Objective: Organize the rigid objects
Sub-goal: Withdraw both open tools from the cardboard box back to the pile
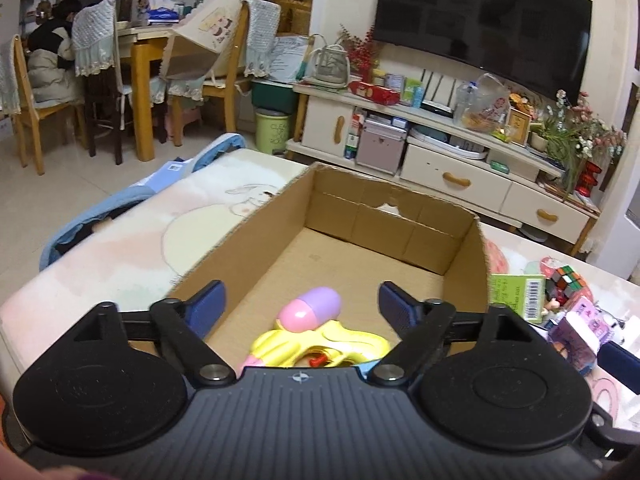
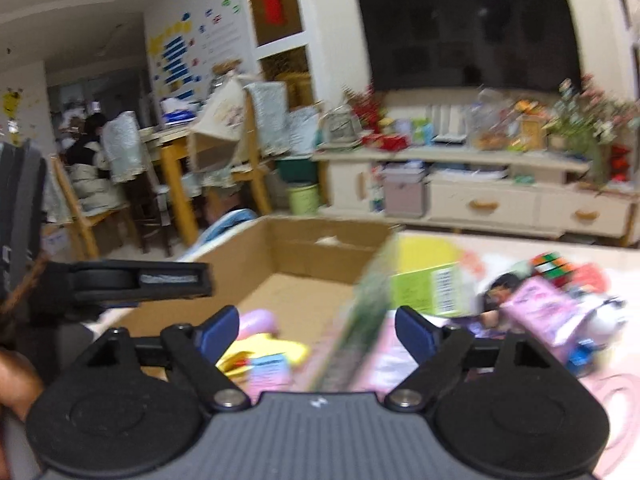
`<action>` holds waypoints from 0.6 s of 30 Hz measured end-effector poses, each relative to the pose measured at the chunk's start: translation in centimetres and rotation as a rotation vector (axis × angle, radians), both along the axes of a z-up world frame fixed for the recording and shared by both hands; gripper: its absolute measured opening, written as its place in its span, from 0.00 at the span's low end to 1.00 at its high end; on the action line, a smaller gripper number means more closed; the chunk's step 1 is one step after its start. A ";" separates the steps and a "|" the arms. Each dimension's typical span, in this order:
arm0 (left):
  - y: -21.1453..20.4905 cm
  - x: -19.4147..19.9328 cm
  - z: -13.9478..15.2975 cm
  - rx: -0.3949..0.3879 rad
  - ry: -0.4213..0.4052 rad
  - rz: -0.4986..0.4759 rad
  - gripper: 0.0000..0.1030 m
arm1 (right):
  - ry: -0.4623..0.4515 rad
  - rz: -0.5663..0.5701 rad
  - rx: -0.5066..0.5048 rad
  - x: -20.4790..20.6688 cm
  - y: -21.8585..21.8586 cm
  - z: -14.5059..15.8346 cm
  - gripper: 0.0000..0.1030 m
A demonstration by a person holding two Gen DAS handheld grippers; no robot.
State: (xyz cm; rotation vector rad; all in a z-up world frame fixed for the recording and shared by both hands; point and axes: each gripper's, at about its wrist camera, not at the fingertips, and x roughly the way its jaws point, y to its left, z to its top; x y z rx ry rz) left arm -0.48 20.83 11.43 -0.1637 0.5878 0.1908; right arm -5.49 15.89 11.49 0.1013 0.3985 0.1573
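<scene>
Living-room table under a pale cartoon cloth (image 1: 132, 248). Left wrist view: left gripper (image 1: 302, 300) spread wide, empty; toy water gun (image 1: 320, 340) lying inside cardboard box (image 1: 476, 264); Rubik's cube (image 1: 568, 278) outside, beside the box. Right wrist view, blurred: right gripper (image 2: 316, 326) spread, a flat pack (image 2: 360, 320) tilted between the fingers, contact indiscernible. Risk: pack toppling outside the box wall.

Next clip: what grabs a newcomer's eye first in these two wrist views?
The open cardboard box fills the middle of the left wrist view, with a yellow and pink toy water gun lying at its near end below the open left gripper. Right of the box, a Rubik's cube sits among a jumble of small toys. The big dark TV hangs behind.
</scene>
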 end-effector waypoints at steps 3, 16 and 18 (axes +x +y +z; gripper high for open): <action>-0.4 -0.4 0.0 0.001 -0.012 -0.031 1.00 | -0.015 -0.049 -0.038 -1.2 -1.0 -1.0 0.87; -1.6 -0.4 -1.4 -0.055 -0.139 -0.124 1.00 | 0.029 -0.125 -0.060 -2.1 -4.5 -3.7 0.87; -1.7 0.0 -1.9 -0.058 -0.140 -0.104 1.00 | 0.034 -0.139 -0.051 -2.1 -5.1 -3.9 0.87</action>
